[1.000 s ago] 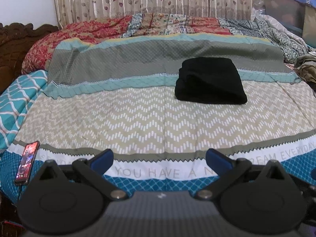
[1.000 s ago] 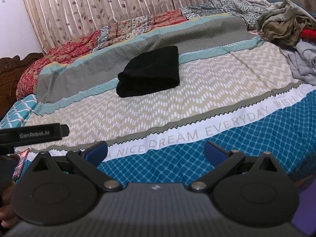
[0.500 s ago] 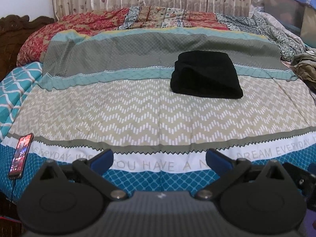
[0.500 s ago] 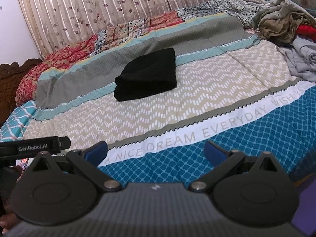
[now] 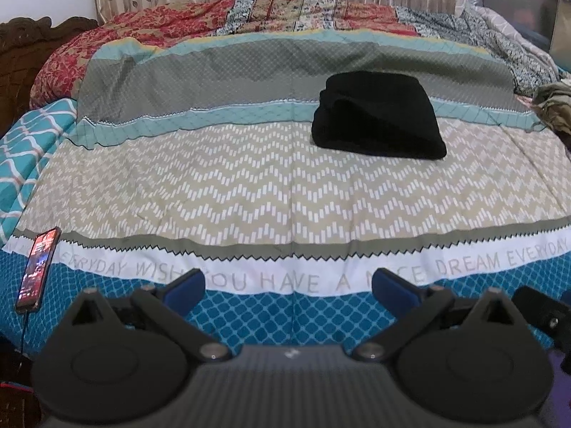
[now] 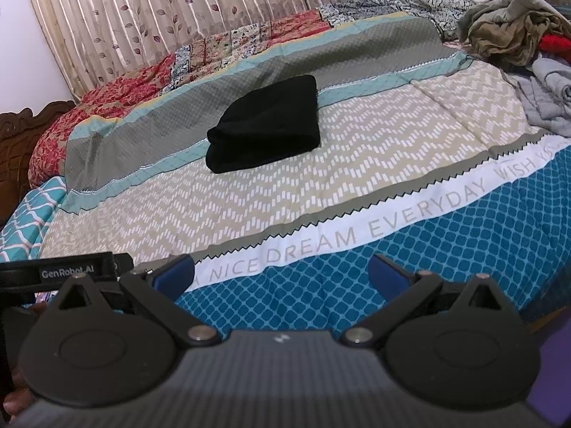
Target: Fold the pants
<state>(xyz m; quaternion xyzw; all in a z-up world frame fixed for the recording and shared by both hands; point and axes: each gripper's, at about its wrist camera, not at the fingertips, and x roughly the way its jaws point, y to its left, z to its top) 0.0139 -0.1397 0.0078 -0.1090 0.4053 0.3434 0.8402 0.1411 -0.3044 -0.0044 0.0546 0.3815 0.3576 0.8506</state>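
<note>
Black pants [image 5: 380,117] lie folded into a compact thick bundle on the patterned bedspread [image 5: 249,185], toward the far middle of the bed; the right wrist view shows the same pants [image 6: 266,130] left of centre. My left gripper [image 5: 288,285] is open over the blue near edge of the bed, far short of the pants, with nothing between its blue pads [image 5: 185,283]. My right gripper [image 6: 281,273] is open too, empty, over the same near edge. The left gripper's body [image 6: 64,271] shows at the left of the right wrist view.
A phone [image 5: 37,267] with a lit screen lies at the bed's near left edge. A heap of loose clothes [image 6: 514,32] sits at the right side. A carved wooden headboard [image 5: 25,46] stands at the left, curtains [image 6: 160,10] behind the bed.
Both grippers have drifted slightly, so the pants sit a little higher in each view. The pants have not moved and both grippers stay open.
</note>
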